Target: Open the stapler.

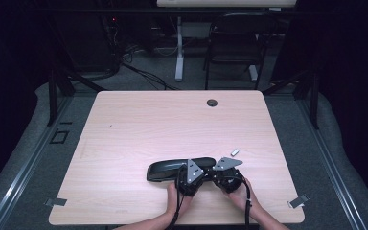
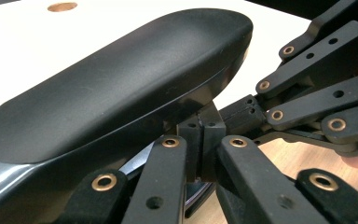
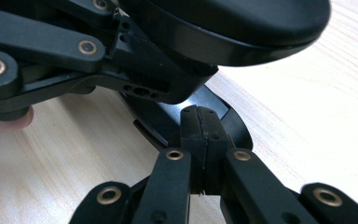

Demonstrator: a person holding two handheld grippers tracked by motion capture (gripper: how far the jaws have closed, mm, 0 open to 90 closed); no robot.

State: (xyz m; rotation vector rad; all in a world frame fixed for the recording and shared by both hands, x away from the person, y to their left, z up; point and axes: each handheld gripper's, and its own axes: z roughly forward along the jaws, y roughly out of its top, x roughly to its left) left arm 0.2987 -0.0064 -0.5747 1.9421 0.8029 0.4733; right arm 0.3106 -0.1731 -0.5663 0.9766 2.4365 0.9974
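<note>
- Where the person's forearms come in at 6 o'clock in the high view, both grippers meet at a long black case (image 1: pixel 179 169) lying on the pale wooden bench (image 1: pixel 139 124).
- The case rests on the near half of the bench, toward 6 o'clock from the bench's middle, its long side running from 9 to 3 o'clock.
- The left gripper (image 1: pixel 188 184) sits at the case's near edge, right of the case's middle; in the left gripper view its fingers (image 2: pixel 193 135) are pressed together, tips up against the underside of the case's glossy rim.
- The right gripper (image 1: pixel 227 178) lies just beside it toward 3 o'clock, at the case's right end; in the right gripper view its fingers (image 3: pixel 200 128) are likewise together, tips on a dark curved part beneath the case's rounded end.
- Whether either pair pinches a thin lip cannot be told.
- A small silver piece (image 1: pixel 235 152) lies on the bench at 1 o'clock from the right gripper, apart from the case.
- A round grommet (image 1: pixel 212 102) sits near the bench's far edge, at 12 o'clock.
</note>
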